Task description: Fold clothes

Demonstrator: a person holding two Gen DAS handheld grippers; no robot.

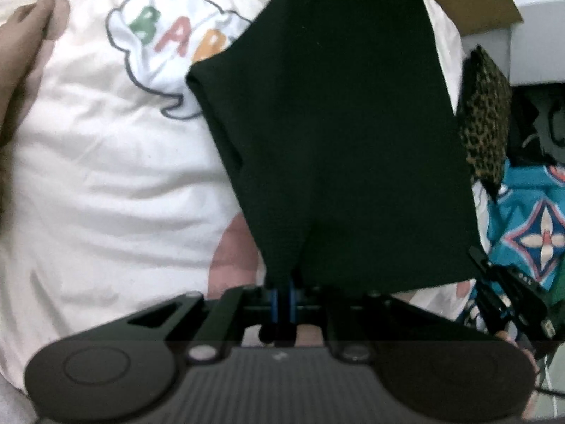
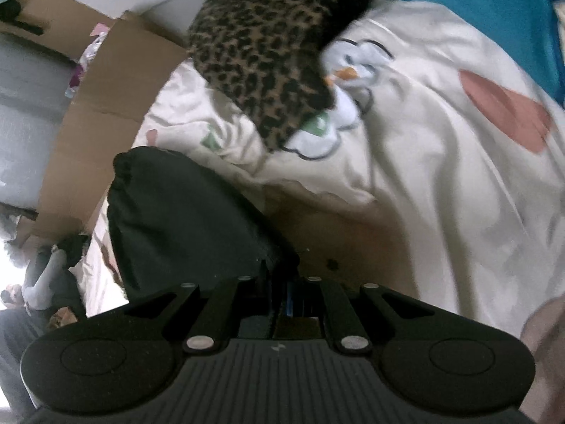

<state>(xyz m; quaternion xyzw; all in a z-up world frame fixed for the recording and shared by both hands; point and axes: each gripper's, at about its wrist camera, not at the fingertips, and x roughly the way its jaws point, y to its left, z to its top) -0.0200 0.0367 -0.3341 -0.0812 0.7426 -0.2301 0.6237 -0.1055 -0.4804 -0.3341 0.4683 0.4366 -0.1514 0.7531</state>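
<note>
A black garment [image 1: 335, 123] hangs stretched out above a white bed cover. My left gripper [image 1: 282, 282] is shut on its near edge, the cloth rising from between the closed jaws. My right gripper [image 2: 282, 275] is shut on another edge of the same black garment [image 2: 183, 219], which bunches to the left of the jaws. The right gripper also shows in the left wrist view [image 1: 494, 282] at the garment's lower right corner.
The white bed cover [image 1: 106, 176] carries a cartoon cloud print with coloured letters. A leopard-print cloth [image 2: 265, 60] and a teal patterned cloth [image 1: 529, 229] lie at the bed's side. A cardboard box [image 2: 106, 106] stands beyond the bed's edge.
</note>
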